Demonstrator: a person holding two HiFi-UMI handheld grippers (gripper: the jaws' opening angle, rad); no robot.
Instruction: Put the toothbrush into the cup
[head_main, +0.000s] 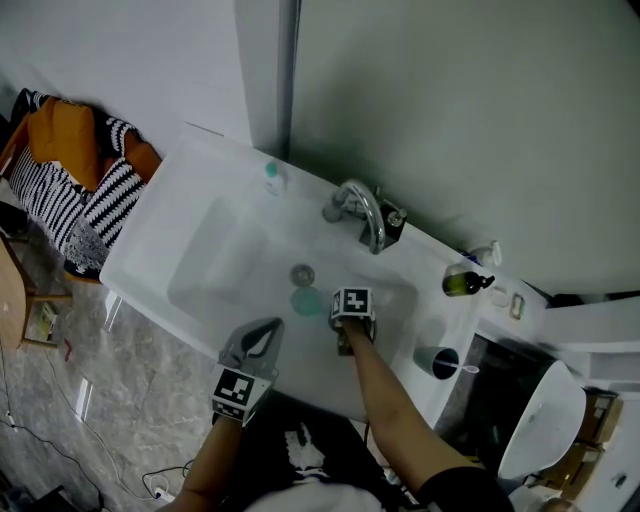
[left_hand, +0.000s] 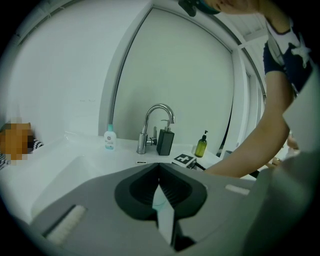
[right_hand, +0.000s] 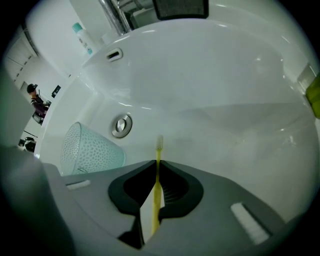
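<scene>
1. The right gripper (right_hand: 157, 161) points steeply down into the white ceramic basin (right_hand: 225, 75). Its jaws are pressed onto the slim yellow plastic toothbrush (right_hand: 159, 147) with a pale bristle head.
2. The toothbrush's long axis follows the line the gripper points along. The handle sits back between the jaws and the bristle head reaches past the tips towards the basin floor. Whether the head touches the floor cannot be told.
3. The translucent teal dimpled plastic cup (right_hand: 90, 150) sits in the basin just left of the right gripper's jaws, beside the round metal drain plug (right_hand: 121, 125). It seems to stand upright, mouth up, though the wide-angle view leaves that uncertain.
4. The left gripper (left_hand: 159, 167) hovers nearly level on the cup's other side, with its jaw tips together and nothing pinched. The cup lies just ahead of its tips and lower.
5. The coming move probably turns on that sideways offset. The brush points downward, so the right gripper would need to lift it above the rim, carry it left and lower it head first. The left gripper is near enough to steady the cup.
6. A dark round tumbler (head_main: 436, 362) stands on the counter, well off to the right gripper's right. The teal cup is far nearer.
</scene>
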